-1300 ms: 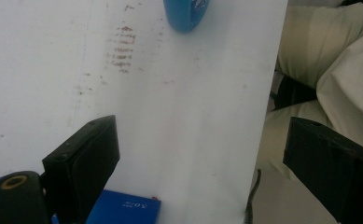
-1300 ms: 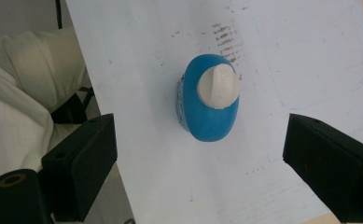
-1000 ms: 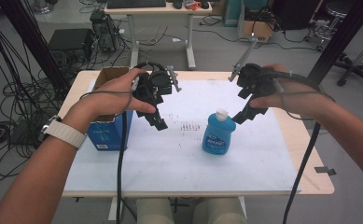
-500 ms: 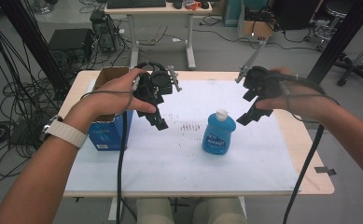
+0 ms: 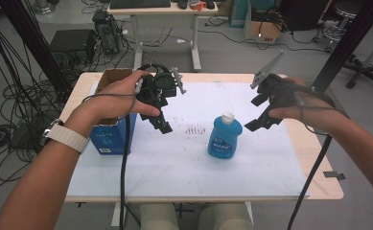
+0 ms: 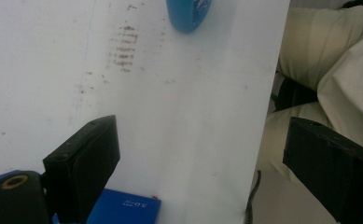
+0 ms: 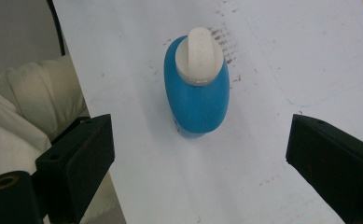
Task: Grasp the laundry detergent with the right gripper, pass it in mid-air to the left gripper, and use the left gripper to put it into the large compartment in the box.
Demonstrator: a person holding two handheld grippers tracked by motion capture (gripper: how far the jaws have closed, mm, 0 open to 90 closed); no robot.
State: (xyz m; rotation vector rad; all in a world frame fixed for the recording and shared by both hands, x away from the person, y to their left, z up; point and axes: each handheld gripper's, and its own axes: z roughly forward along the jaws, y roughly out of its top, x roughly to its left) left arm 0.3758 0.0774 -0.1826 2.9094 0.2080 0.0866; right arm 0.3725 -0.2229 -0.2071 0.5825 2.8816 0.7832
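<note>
Right claw hangs above the counter, just right of the bottle; jaws wide apart, just been opening, nothing clamped. Its own view looks down on bottle and white cap, bottle ahead between the jaws, untouched. Left claw jaws apart, empty, over white sheet beside blue box. Bottle upright, mid-sheet.
</note>
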